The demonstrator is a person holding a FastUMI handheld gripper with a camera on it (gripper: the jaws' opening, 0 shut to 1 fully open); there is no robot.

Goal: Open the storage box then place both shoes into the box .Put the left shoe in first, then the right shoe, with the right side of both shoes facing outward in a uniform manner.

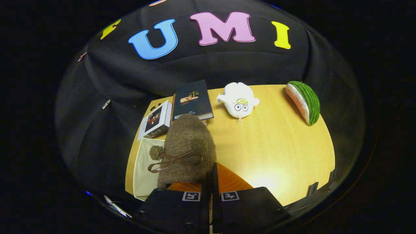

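Tool (211, 182) clenched on brown shoe (187, 146) at heel rim; shoe's long axis points fwd, hanging just over open box (143, 169), box slightly left.

shoe (187, 146): fuzzy brown, bow on top, toe away | storage box (142, 169): cream, open, beneath shoe

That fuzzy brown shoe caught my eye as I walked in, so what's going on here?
A person's handheld tool is shut on the heel end of a fuzzy brown shoe with a brown bow, holding it over the open white storage box on the wooden table. Beyond lie two books, a white plush toy and a watermelon-slice toy.
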